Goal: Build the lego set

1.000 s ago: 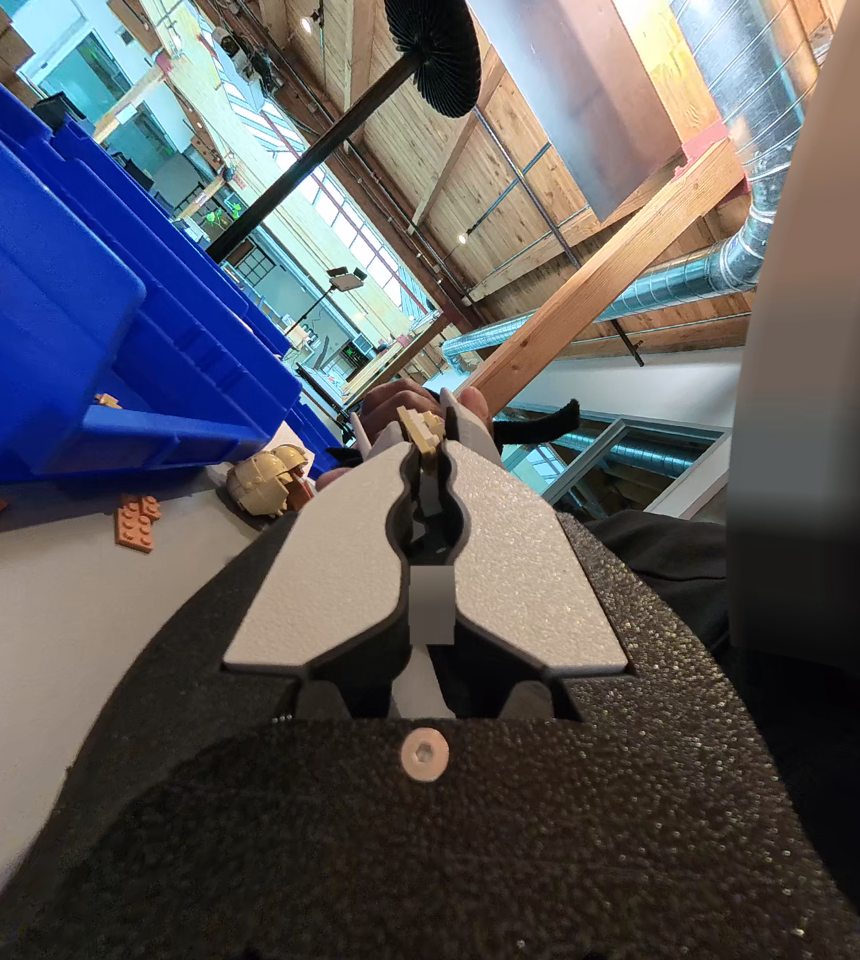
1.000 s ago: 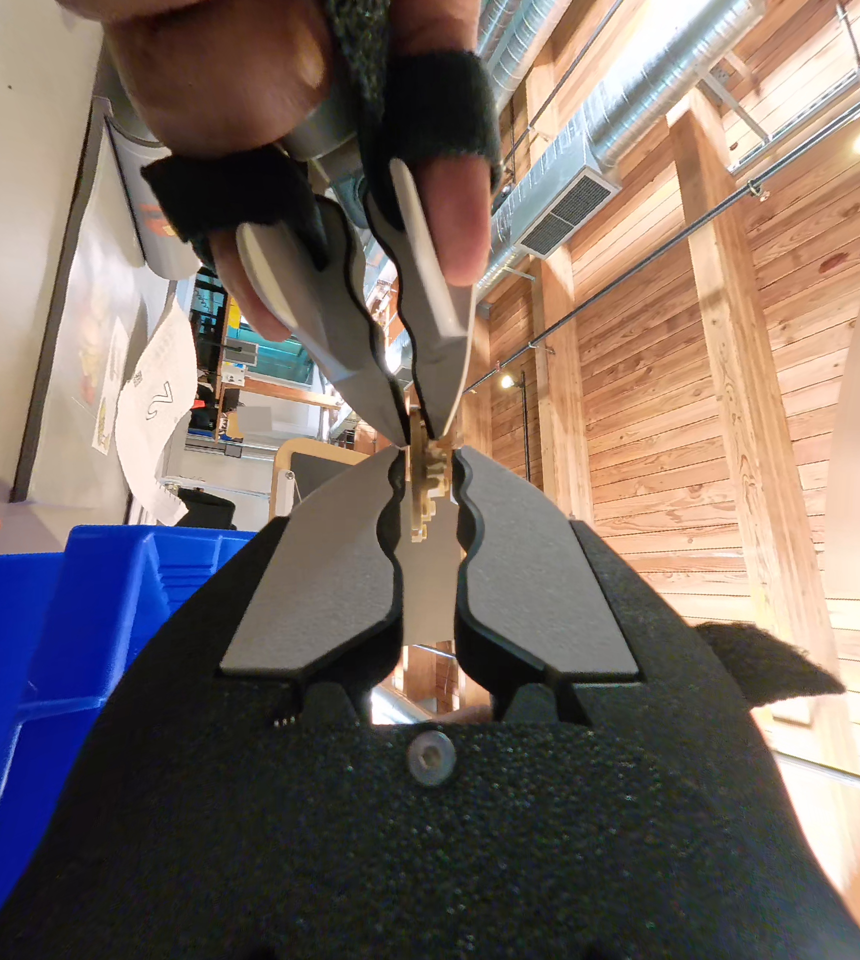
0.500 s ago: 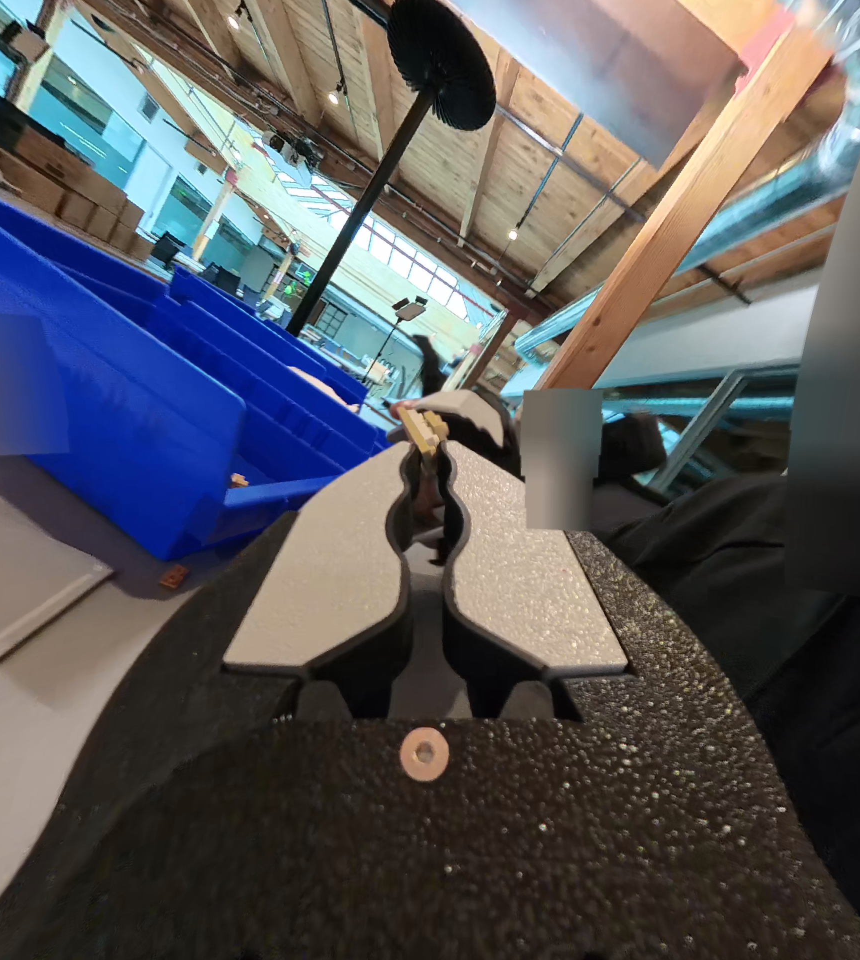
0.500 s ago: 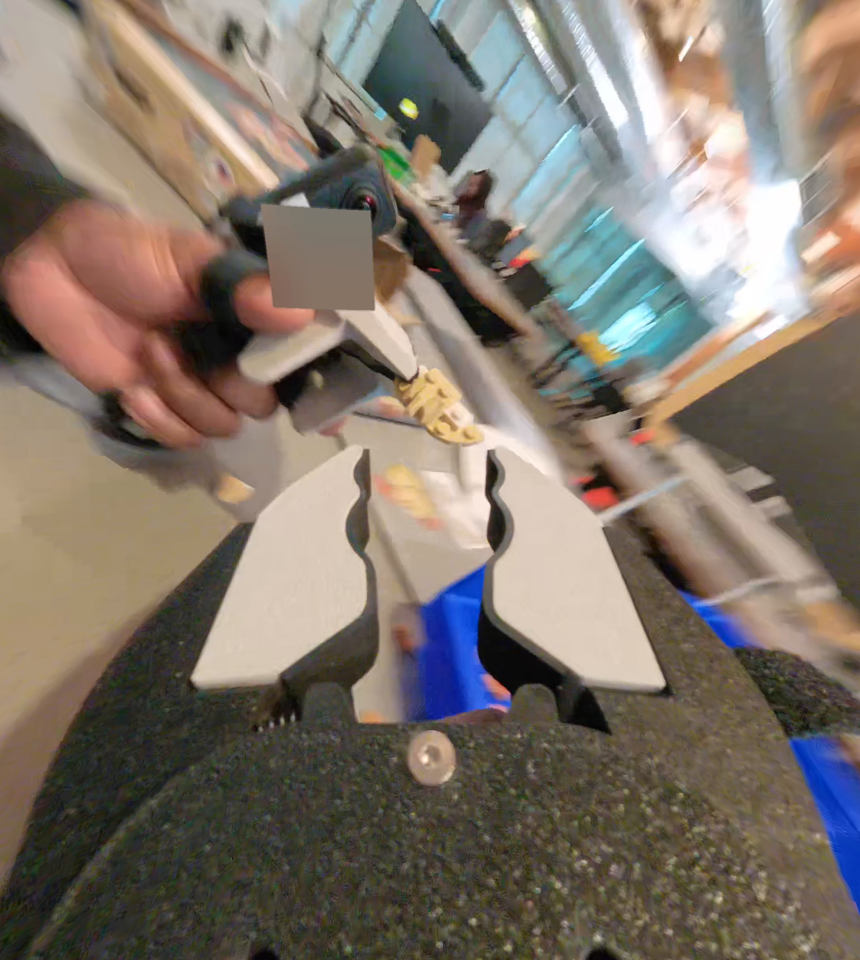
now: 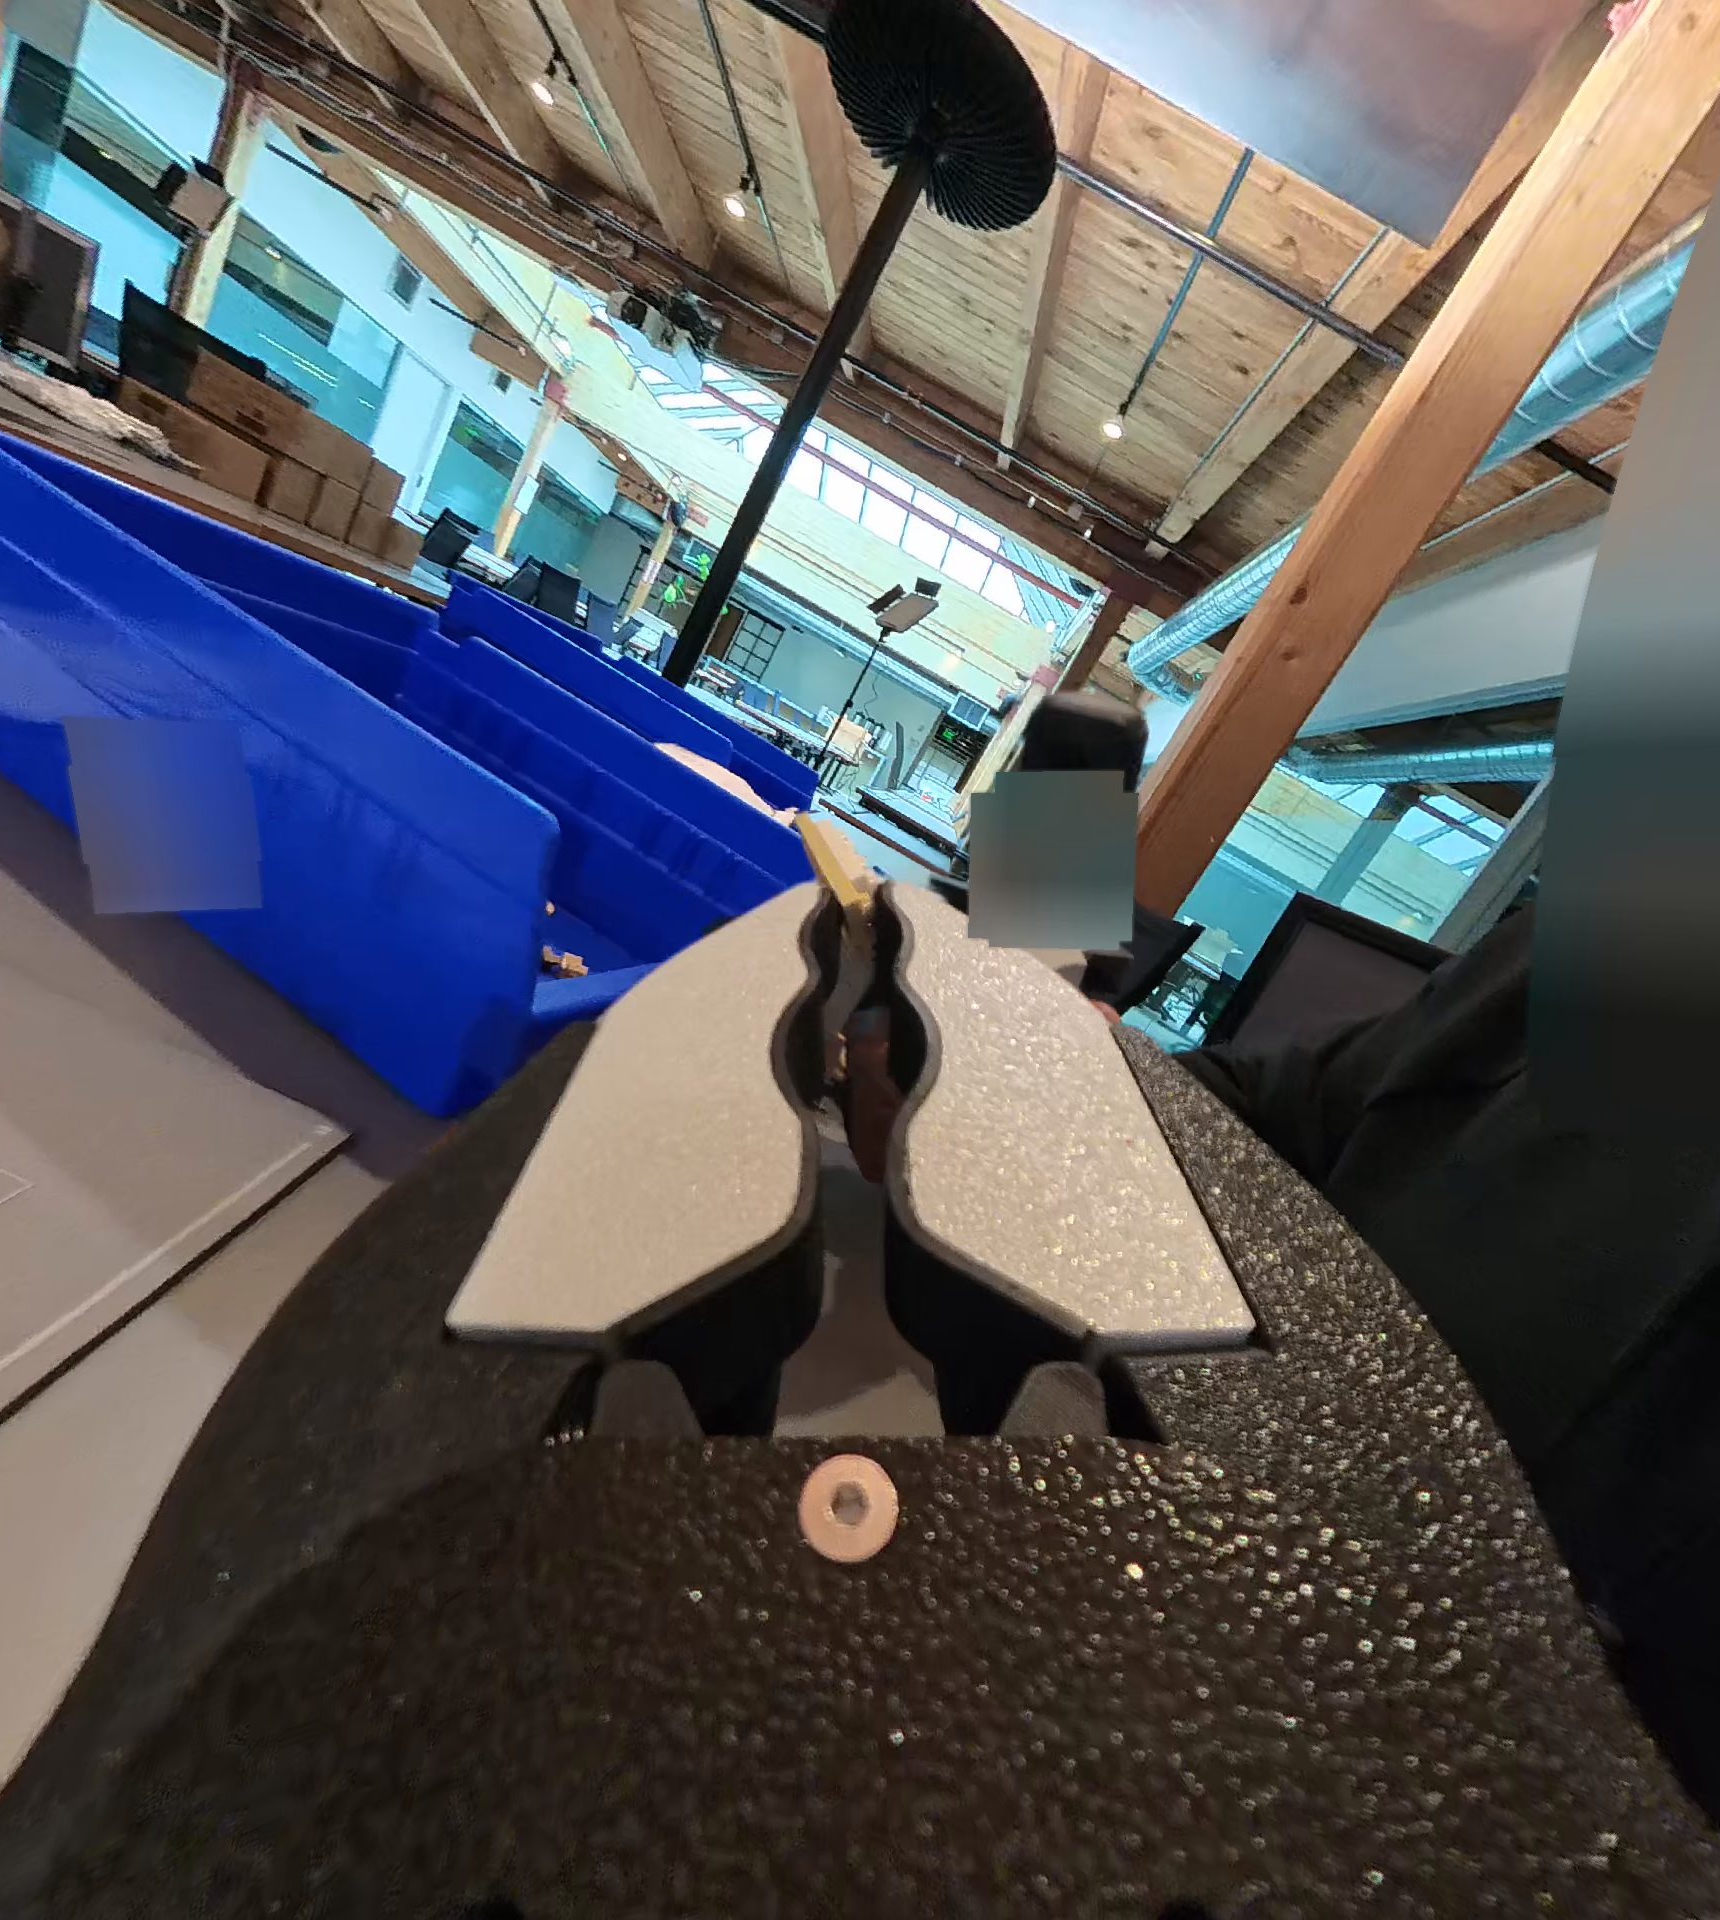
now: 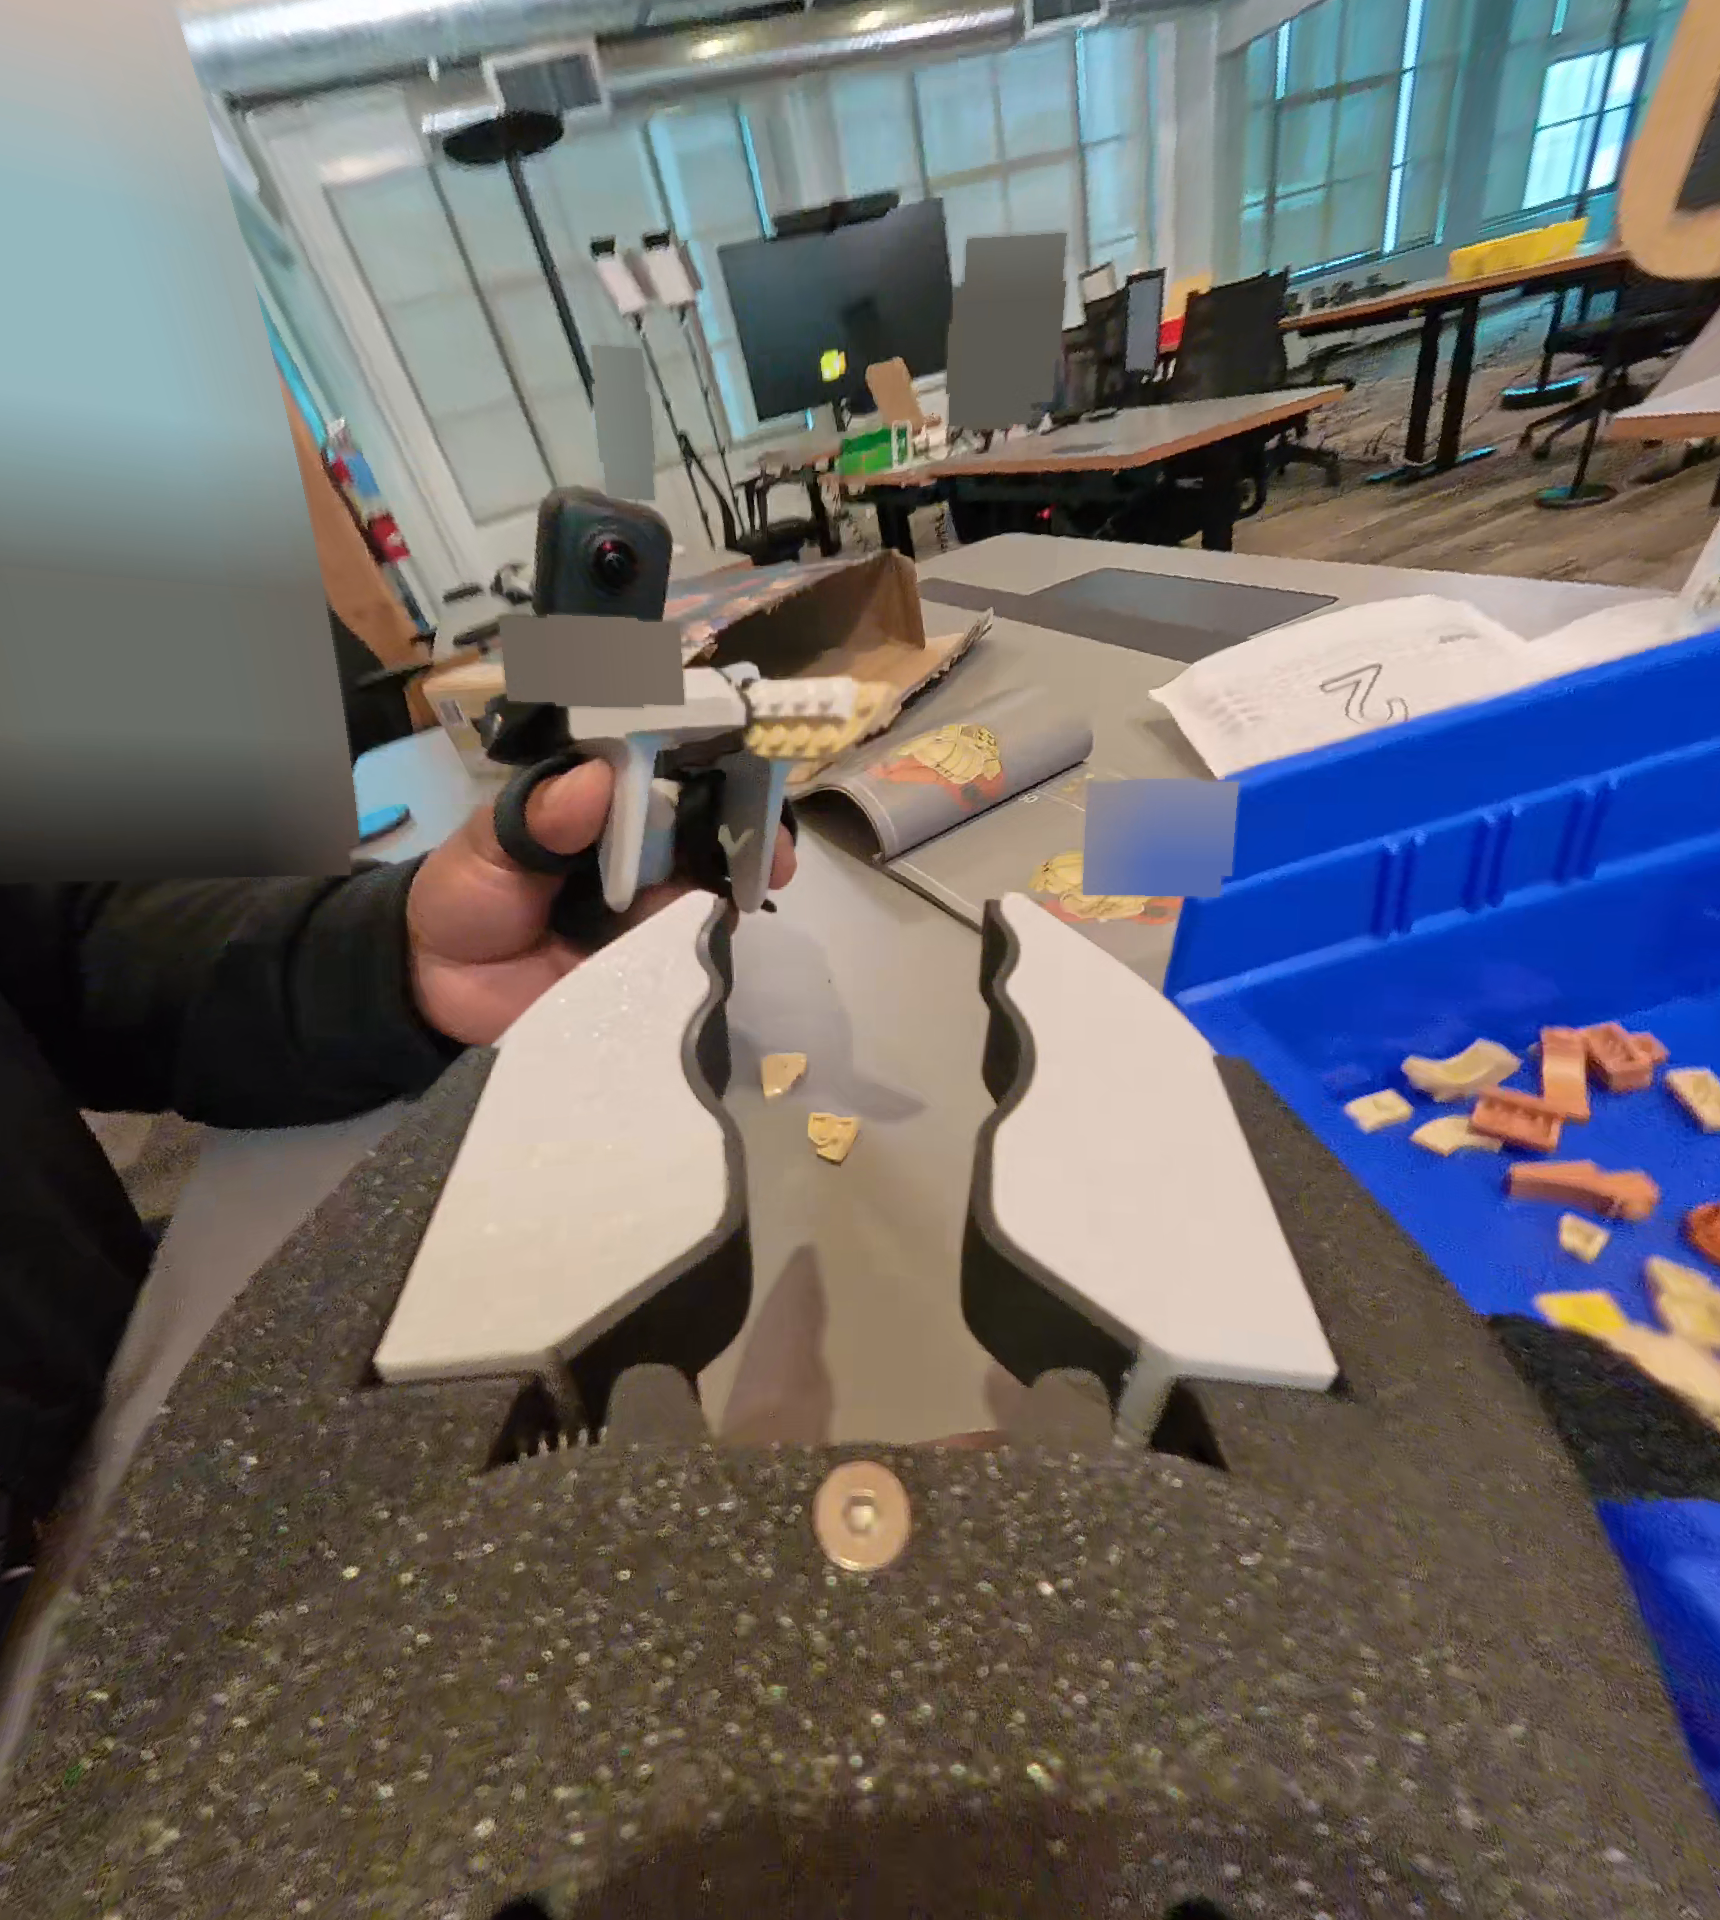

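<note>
I see a small tan lego piece (image 5: 848,883) pinched right at the tips of my left gripper (image 5: 858,906). The two grey fingers (image 5: 674,1122) are squeezed together on it, and the piece sticks up a little past the tips. In the right wrist view the same tan lego piece (image 6: 814,717) pokes out sideways from the far end of the left gripper (image 6: 747,712), and I can see little bumps on its top. A hand (image 6: 513,914) in a dark sleeve holds that gripper up above the table, and a small black camera (image 6: 604,551) sits on top of it.

My right gripper (image 6: 856,935) is wide open and holds nothing. Between its fingers, down on the grey table (image 6: 835,1247), lie two loose tan bits (image 6: 802,1101), near each other but not touching.

Just to the right of my right gripper is a blue bin (image 6: 1458,935). Inside it lie many loose tan and brown-orange pieces (image 6: 1562,1122), spread over the floor of the bin. In the left wrist view a blue bin (image 5: 368,831) sits ahead and to the left of my left gripper, with a tiny tan piece (image 5: 563,961) in it.

Past my right gripper, an open booklet (image 6: 970,779) lies flat on the table. Behind it is a torn cardboard box (image 6: 835,623), and to its right a white sheet of paper (image 6: 1334,665).
</note>
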`<state>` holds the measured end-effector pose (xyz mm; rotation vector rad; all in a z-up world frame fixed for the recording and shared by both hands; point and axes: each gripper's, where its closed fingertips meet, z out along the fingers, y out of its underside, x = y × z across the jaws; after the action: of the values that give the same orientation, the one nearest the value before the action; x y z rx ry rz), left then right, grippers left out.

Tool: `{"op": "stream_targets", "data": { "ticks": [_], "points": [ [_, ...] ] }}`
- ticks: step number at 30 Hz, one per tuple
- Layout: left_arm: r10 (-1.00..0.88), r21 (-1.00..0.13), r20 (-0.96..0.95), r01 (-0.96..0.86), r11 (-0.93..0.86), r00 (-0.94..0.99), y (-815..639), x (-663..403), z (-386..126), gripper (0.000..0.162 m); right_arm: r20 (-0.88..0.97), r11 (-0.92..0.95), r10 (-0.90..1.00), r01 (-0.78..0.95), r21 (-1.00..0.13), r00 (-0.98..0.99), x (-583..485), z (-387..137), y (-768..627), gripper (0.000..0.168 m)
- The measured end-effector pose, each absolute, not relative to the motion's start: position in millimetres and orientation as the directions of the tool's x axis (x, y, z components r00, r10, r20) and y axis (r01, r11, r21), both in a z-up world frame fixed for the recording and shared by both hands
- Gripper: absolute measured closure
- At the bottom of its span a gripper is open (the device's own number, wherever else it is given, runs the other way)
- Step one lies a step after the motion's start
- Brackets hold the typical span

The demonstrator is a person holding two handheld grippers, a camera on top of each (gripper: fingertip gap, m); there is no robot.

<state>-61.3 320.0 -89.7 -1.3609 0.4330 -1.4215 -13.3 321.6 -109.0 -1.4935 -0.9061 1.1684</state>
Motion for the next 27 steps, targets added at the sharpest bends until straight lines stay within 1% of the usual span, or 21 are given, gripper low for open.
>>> {"op": "stream_targets", "data": {
  "ticks": [2,9,12,14,17,21,23,27],
  "points": [
    [-0.843,-0.821,0.491,0.440,-0.363,0.221,320.3,-63.2,-89.2,0.156,-0.268,-0.265,0.929,-0.047,-0.963,0.254,-9.9,-113.6,313.6,0.125],
    [-0.840,-0.813,0.500,0.446,-0.373,0.209,321.0,-63.8,-89.2,0.156,-0.299,-0.305,0.928,-0.010,-0.952,0.224,-1.9,-123.4,296.1,0.128],
    [-0.843,-0.817,0.496,0.442,-0.371,0.209,320.0,-63.1,-89.3,0.156,-0.283,-0.297,0.945,0.069,-0.952,0.162,2.2,-129.9,278.6,0.131],
    [-0.845,-0.820,0.492,0.437,-0.369,0.210,319.3,-62.4,-89.6,0.156,-0.234,-0.247,0.968,0.178,-0.952,0.094,7.0,-141.3,256.6,0.134],
    [-0.847,-0.824,0.489,0.428,-0.372,0.206,318.3,-60.9,-90.1,0.156,-0.107,-0.092,0.994,0.364,-0.927,-0.020,19.7,-162.6,217.9,0.137],
    [-0.854,-0.834,0.482,0.403,-0.378,0.196,315.3,-56.4,-91.8,0.156,0.042,0.137,0.982,0.543,-0.828,-0.184,37.3,-186.4,174.6,0.139],
    [-0.856,-0.837,0.482,0.388,-0.386,0.187,312.8,-53.1,-92.9,0.156,0.058,0.194,0.969,0.598,-0.777,-0.238,41.0,-196.5,161.8,0.137],
    [-0.862,-0.844,0.474,0.370,-0.388,0.178,308.4,-48.4,-93.8,0.156,0.034,0.231,0.950,0.627,-0.744,-0.310,40.1,-205.5,145.7,0.136]
  ]
}}
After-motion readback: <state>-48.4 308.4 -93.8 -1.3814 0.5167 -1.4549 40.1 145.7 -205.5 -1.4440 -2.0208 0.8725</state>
